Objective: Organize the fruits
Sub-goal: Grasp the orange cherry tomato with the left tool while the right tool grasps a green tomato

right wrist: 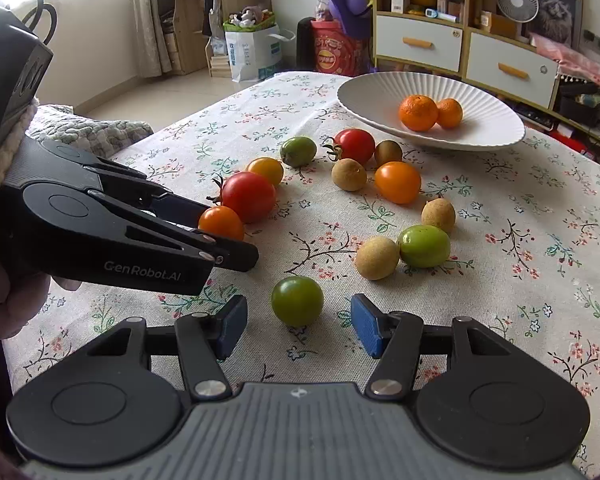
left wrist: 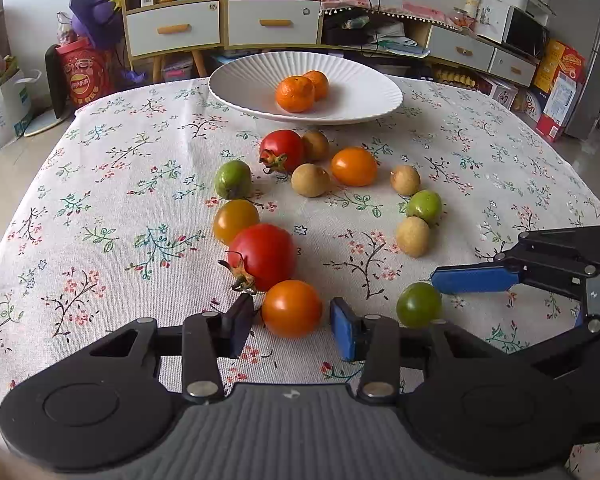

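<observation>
Small fruits lie scattered on the flowered tablecloth (left wrist: 100,184). My left gripper (left wrist: 291,318) stands open around an orange tomato (left wrist: 292,308), with a narrow gap between each pad and the fruit; a red tomato (left wrist: 262,256) touches it from behind. In the right wrist view my right gripper (right wrist: 298,314) is open with a green tomato (right wrist: 297,300) between its blue pads (right wrist: 366,326), not touched. The left gripper (right wrist: 224,236) shows there too, straddling the orange tomato (right wrist: 221,222). A white ribbed plate (left wrist: 256,68) at the far side holds two mandarins (left wrist: 295,94).
More fruits lie between the grippers and the plate: yellow-orange tomatoes (left wrist: 354,166), green ones (left wrist: 233,179), brown longans (left wrist: 412,236) and a second red tomato (left wrist: 282,150). Drawers and shelves (left wrist: 172,28) stand beyond the table. A person's hand (right wrist: 4,300) holds the left gripper.
</observation>
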`<state>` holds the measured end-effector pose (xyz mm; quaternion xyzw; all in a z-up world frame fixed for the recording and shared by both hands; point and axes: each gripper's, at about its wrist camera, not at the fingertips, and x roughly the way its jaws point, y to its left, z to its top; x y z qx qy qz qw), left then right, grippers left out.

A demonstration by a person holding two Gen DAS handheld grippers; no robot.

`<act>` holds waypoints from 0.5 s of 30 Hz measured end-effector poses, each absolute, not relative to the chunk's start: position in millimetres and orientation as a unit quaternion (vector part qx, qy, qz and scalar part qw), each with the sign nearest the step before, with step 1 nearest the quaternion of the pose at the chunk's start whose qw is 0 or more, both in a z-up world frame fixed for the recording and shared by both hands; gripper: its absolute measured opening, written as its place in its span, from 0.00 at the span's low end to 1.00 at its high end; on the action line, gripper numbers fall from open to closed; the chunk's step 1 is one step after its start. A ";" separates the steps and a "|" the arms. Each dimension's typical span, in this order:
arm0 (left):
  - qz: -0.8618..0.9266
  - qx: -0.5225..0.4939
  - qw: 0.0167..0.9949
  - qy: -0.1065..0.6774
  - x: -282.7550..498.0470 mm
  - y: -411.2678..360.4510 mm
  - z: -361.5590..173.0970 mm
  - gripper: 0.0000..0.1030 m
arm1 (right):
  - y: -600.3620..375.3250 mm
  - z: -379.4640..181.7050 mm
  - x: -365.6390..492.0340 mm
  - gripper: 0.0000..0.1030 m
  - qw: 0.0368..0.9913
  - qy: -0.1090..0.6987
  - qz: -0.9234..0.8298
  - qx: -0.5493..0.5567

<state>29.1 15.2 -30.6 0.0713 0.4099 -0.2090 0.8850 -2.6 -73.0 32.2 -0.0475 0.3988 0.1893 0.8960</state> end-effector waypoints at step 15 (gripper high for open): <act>-0.204 0.081 0.885 0.411 29.3 13.8 -30.7 0.31 | -72.0 32.3 -0.2 0.24 0.898 0.395 0.189 -0.048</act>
